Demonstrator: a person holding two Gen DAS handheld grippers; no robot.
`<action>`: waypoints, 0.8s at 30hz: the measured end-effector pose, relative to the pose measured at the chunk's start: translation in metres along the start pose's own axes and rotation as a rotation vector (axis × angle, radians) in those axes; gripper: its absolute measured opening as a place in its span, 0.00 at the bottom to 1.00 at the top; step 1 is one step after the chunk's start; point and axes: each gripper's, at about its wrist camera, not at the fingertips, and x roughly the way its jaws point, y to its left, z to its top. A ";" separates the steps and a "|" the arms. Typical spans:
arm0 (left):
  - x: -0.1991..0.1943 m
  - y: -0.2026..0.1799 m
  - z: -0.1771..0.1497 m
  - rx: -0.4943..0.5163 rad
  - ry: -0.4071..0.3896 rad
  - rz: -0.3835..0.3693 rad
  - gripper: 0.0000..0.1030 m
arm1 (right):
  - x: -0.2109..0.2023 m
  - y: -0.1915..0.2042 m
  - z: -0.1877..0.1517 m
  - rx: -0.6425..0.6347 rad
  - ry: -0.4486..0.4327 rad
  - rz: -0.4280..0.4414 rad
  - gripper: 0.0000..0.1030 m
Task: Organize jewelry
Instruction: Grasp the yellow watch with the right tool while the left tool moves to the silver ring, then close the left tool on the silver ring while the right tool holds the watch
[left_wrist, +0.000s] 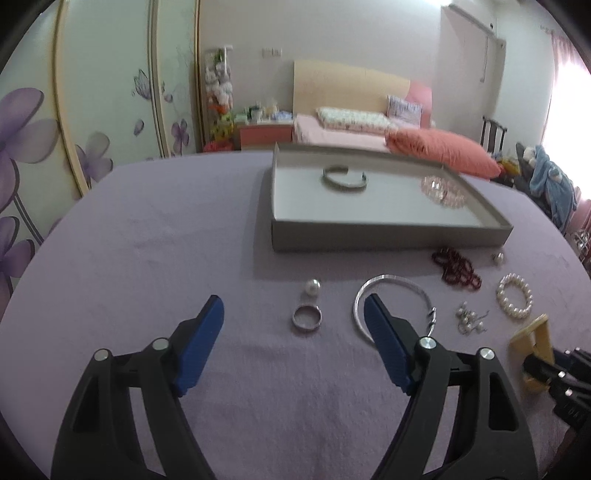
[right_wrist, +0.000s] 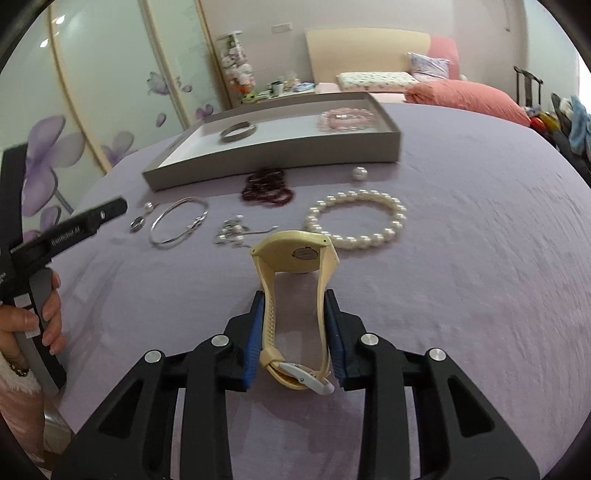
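My right gripper is shut on a cream watch, its blue pads pressing both sides of the strap just above the purple cloth. My left gripper stands open over the cloth with nothing between its fingers. Just beyond its tips lie a silver ring and a pearl bead, and a silver bangle lies by its right finger. The grey tray holds a metal cuff and a pink bead bracelet.
Loose on the cloth in front of the tray lie a dark red bead bracelet, a pearl bracelet, a cluster of pearl earrings and a small pearl. A person's hand holds the left gripper's handle. A bed stands behind the table.
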 end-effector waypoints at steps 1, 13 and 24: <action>0.005 -0.001 0.000 0.006 0.021 -0.002 0.63 | 0.000 -0.001 0.000 0.005 -0.001 0.001 0.31; 0.018 -0.008 0.000 0.015 0.084 -0.009 0.49 | 0.002 -0.002 0.004 0.005 0.008 0.024 0.33; 0.029 -0.005 0.004 -0.001 0.135 -0.013 0.33 | 0.004 -0.005 0.009 0.011 0.011 0.032 0.34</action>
